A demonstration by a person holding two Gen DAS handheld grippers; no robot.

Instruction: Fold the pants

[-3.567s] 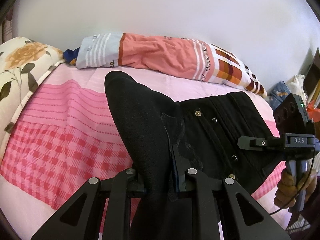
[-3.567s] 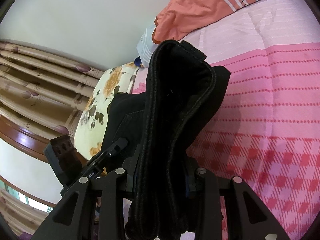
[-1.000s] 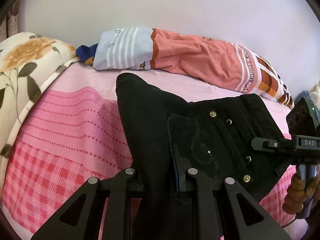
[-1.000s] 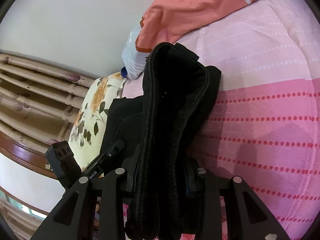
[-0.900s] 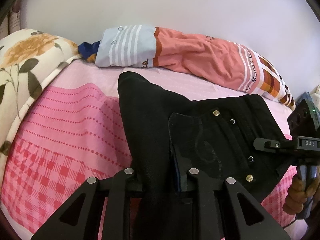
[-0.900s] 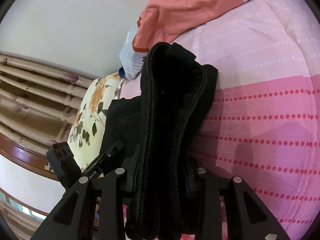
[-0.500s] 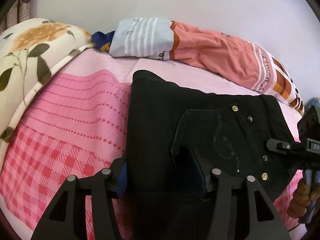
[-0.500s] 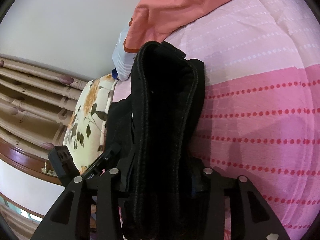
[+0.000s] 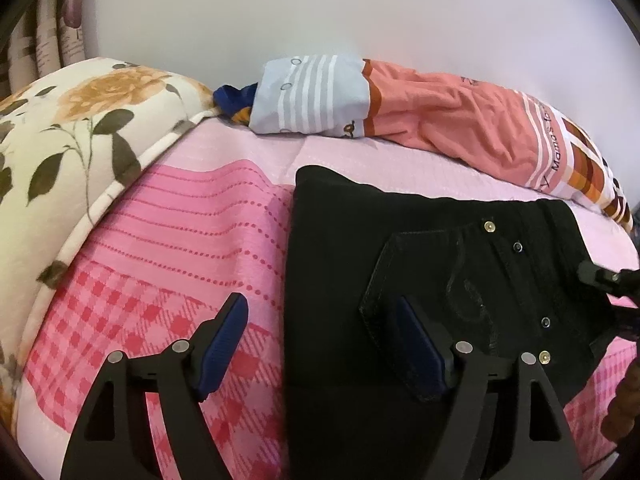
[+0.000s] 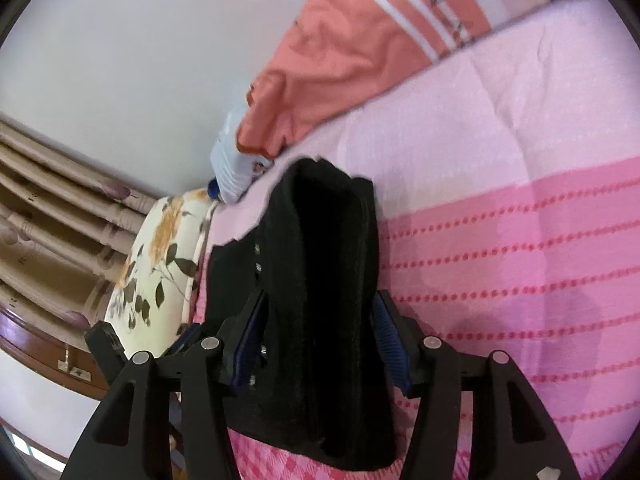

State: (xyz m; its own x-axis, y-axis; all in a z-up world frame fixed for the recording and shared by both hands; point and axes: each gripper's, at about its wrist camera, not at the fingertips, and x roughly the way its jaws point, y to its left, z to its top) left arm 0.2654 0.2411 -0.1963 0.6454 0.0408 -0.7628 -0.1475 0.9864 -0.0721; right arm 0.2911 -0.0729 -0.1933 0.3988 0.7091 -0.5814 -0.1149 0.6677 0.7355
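And there's the release! The left gripper (image 9: 320, 336) has sprung wide apart, and the right gripper (image 10: 316, 336) has parted too, nothing pinched. The black pants (image 9: 420, 264) now lie folded on the pink bedspread (image 9: 192, 232); fold looks set.

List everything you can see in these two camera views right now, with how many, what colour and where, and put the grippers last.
black pants: one, black, folded, lying on the bedspread
bedspread: one, pink with dotted stripes and checks, covering the bed
floral pillow: one, cream with orange flowers, left edge of the bed
striped pillow: one, salmon and pale blue, along the wall behind the pants
curtain: one, beige, pleated, left of the floral pillow
wall: white, behind the bed
left gripper: one, black with blue pads, open, one finger over the bedspread, one over the pants
right gripper: one, black with blue pads, open, straddling the pants' thick folded edge
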